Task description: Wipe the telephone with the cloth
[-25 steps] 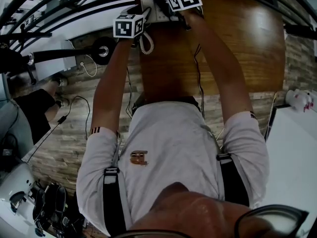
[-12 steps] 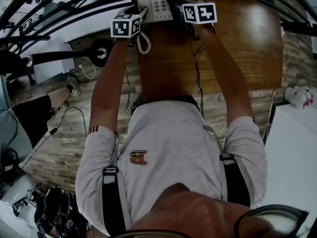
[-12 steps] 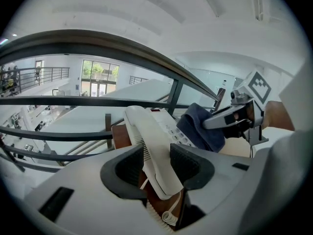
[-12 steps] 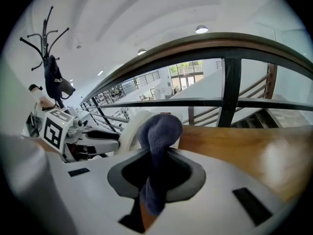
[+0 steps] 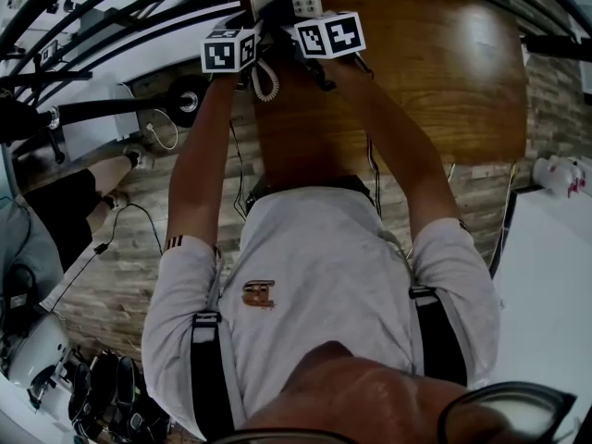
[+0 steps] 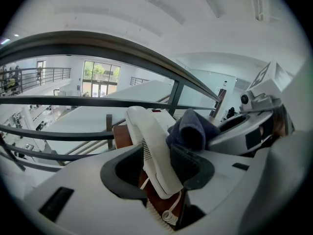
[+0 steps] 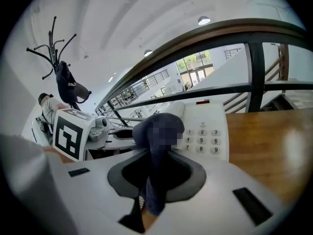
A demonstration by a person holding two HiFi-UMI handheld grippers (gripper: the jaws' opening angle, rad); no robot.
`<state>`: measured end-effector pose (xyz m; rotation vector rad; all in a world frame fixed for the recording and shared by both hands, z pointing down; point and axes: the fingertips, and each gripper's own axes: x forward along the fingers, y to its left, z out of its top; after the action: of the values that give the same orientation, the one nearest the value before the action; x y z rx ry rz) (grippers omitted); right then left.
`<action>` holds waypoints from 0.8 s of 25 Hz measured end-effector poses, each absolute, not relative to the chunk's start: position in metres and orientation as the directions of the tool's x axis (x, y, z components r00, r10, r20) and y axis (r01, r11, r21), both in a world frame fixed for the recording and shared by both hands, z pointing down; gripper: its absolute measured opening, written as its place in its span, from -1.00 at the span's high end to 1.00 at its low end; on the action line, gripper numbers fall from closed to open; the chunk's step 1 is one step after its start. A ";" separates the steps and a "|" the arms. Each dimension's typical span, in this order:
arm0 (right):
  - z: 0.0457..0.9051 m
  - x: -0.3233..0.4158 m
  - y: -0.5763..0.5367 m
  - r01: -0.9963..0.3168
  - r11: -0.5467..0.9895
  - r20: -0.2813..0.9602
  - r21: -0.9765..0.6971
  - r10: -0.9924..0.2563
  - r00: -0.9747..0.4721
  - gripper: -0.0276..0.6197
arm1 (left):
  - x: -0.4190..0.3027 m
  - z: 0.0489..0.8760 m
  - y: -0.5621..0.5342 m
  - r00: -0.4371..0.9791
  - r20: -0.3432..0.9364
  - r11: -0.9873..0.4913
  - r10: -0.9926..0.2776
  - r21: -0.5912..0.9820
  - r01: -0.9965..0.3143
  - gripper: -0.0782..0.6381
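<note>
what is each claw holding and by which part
The left claw holds the handset near the end with the cord. The right claw holds the cloth by its lower part, the bunched end sticking out past the jaws.

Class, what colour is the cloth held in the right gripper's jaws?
Dark navy blue; the cloth shows best in the left gripper view.

Noted glossy brown wooden tabletop with a rounded edge point(image 5: 444, 72) above grey-brown plank floor point(image 5: 129, 285) | saw dark metal railing with curved top bar point(image 6: 122, 45) beyond it | logged black coat stand point(image 7: 55, 38) carrying dark hung garment point(image 7: 68, 86) | spotted thin black cable point(image 5: 92, 246) trailing across floor | found flat white surface point(image 5: 555, 294) at right, small pink-and-white object point(image 5: 560, 178) near its upper corner | registered round ceiling lamp point(image 7: 204, 20), lit
</note>
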<state>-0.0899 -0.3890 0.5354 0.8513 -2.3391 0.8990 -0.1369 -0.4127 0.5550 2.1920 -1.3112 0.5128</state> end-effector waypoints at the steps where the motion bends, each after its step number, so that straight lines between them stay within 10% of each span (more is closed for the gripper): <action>1: 0.541 -0.094 -0.389 -0.699 0.583 0.632 -0.415 -0.368 -0.682 0.67 | -0.137 0.556 -0.413 0.457 0.565 -0.388 -0.687 0.247 -0.888 0.28; 20: 0.593 0.013 -0.425 -0.849 0.488 0.772 -0.203 -0.453 -0.446 0.67 | -0.138 0.566 -0.413 0.461 0.561 -0.392 -0.688 0.247 -0.886 0.28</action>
<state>0.0132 -0.4250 0.5926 1.0688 -2.0807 0.7790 -0.1384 -0.4133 0.5658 2.1969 -1.3085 0.5083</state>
